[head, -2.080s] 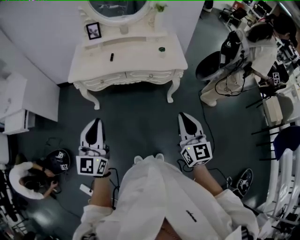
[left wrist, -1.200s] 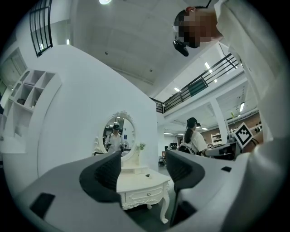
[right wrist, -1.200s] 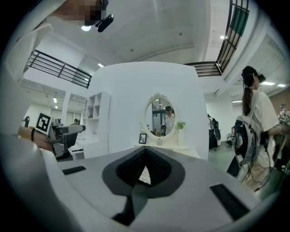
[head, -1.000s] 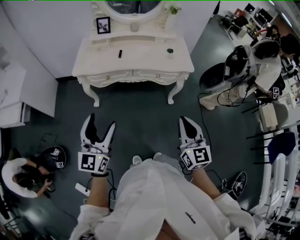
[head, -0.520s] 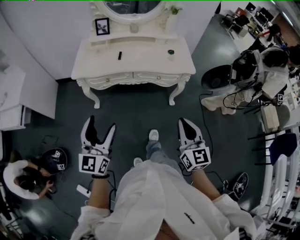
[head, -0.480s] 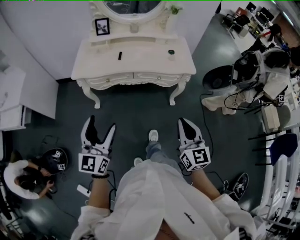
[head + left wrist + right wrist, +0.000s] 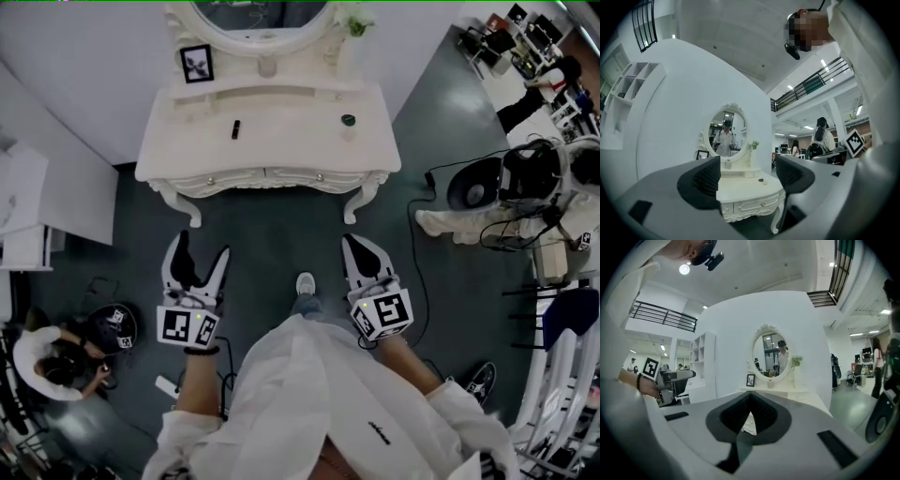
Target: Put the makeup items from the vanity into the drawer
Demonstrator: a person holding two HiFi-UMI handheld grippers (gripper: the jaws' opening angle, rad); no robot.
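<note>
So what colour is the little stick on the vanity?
The little stick is black; clearest in head view.

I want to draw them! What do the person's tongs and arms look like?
The left tongs and right tongs are white with black ridged pads. Each carries a cube with black-and-white square markers. The person wears a white top and a dark bracelet on the left wrist.

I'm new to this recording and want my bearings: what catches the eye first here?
An ornate white vanity with an oval mirror stands against the wall at the top of the head view, a small black item and a green-topped jar on it. Nearer, above the dark floor, the left gripper has its jaws apart and the right gripper its jaws together, both empty and short of the vanity.
</note>
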